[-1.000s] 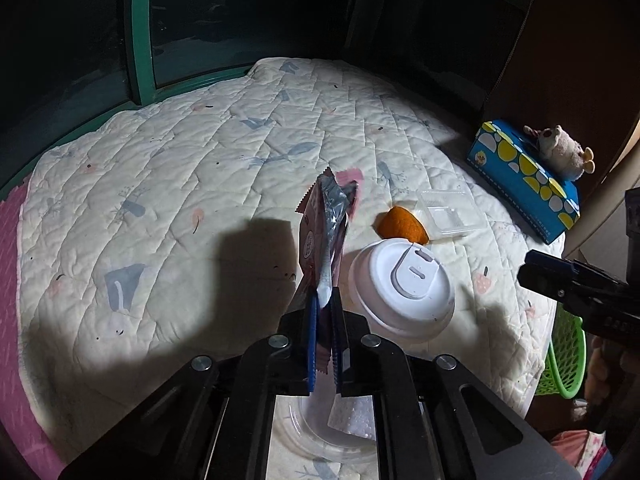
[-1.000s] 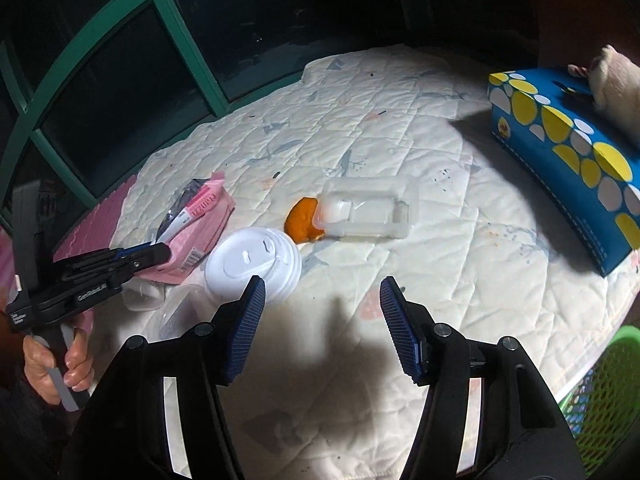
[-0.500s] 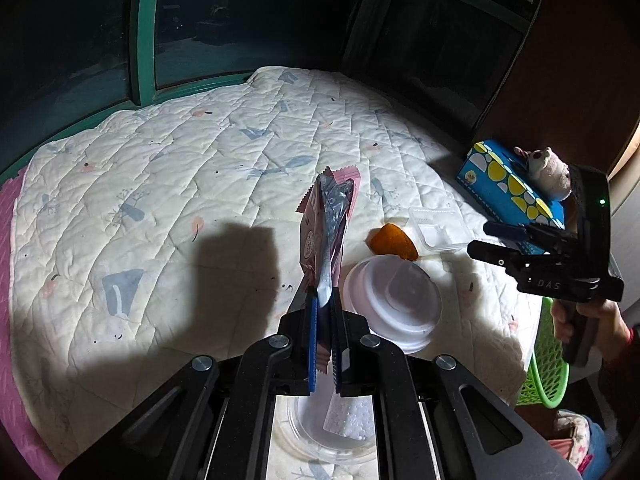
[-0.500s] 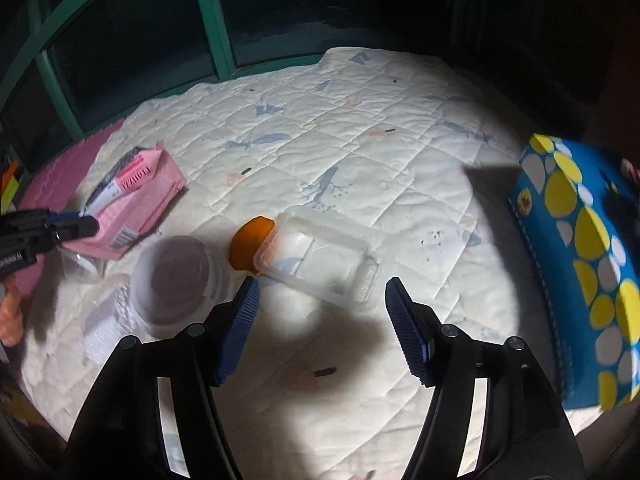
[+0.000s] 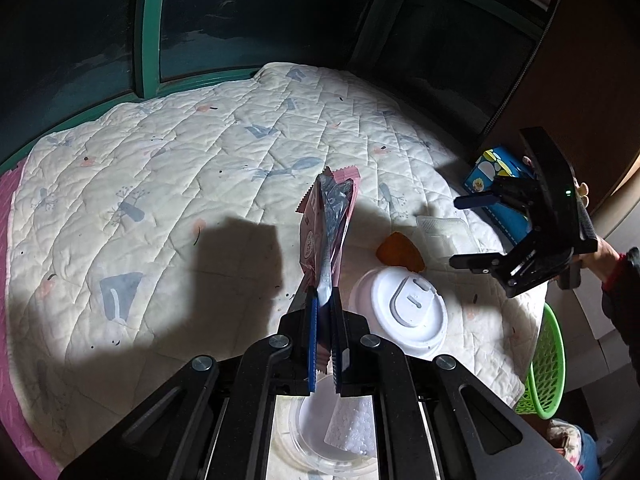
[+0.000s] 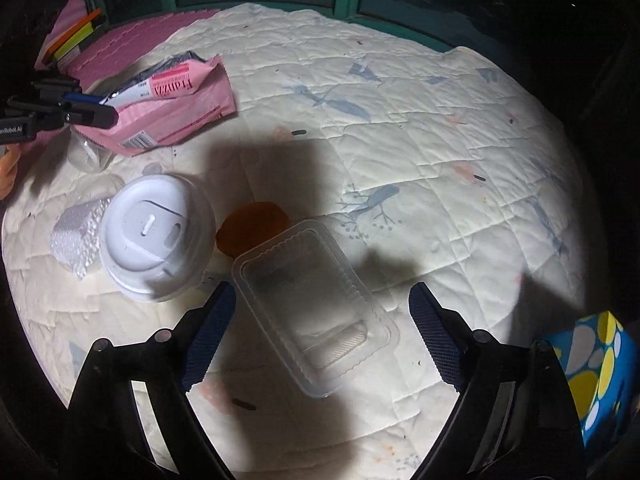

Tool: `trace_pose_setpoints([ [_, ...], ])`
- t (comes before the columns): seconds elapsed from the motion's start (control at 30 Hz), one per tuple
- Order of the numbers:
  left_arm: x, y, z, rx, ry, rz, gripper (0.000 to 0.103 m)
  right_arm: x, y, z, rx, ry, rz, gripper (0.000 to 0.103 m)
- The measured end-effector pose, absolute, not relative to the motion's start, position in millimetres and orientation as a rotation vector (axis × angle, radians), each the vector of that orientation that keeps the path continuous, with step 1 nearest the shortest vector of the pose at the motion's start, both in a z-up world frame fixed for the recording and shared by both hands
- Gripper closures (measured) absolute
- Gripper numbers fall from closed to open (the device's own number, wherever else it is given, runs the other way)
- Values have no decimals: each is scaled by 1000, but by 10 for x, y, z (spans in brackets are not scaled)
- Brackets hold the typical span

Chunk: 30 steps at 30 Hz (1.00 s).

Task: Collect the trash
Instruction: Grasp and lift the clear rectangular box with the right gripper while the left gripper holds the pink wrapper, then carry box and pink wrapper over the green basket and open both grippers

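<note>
My left gripper [image 5: 325,300] is shut on a pink snack wrapper [image 5: 326,228] and holds it above the quilted mat; the wrapper also shows in the right wrist view [image 6: 172,104]. My right gripper [image 6: 322,320] is open, its fingers either side of a clear plastic tray [image 6: 312,308] lying on the mat, and it shows in the left wrist view [image 5: 472,232]. A white cup lid [image 6: 154,232] and an orange peel [image 6: 252,226] lie left of the tray. A white foam piece [image 6: 78,240] lies beside the lid.
A green mesh basket [image 5: 546,364] stands off the mat's right edge. A blue and yellow tissue box [image 6: 600,368] sits at the right. A clear round lid [image 5: 320,432] lies under my left gripper. Dark windows with green frames [image 5: 150,28] run behind.
My right gripper has moved forward and down over the clear tray, now straddling it. My left gripper still holds the wrapper, raised slightly.
</note>
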<state>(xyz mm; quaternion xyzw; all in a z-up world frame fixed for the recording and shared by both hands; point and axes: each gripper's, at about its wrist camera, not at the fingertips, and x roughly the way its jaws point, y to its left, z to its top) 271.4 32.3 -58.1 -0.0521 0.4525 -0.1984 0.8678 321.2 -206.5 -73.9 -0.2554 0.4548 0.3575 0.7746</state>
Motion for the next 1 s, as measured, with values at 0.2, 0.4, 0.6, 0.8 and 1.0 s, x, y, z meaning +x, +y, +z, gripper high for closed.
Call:
trace_pose_setpoints([
  [0.2,2735,289,-630,-109,961,-412,97,3312,-1976,-923,-579,1043,814,19],
  [0.4,2718,260,-648,-121,964,-413,97,3251,-2072,-957,-487,1065,738,60],
  [0.6,2618,187,-547,-120,943,-435,97,2981,-2262,-816,-322,1032,644,77],
  [0.8,2433,46,-349,-104,908,-471,97,2612,-2468,-687,-144,997,547,79],
  [1.0,2155,-204,-190,-80,891,-549,97,2065,-2780,-562,39,951,429,79],
])
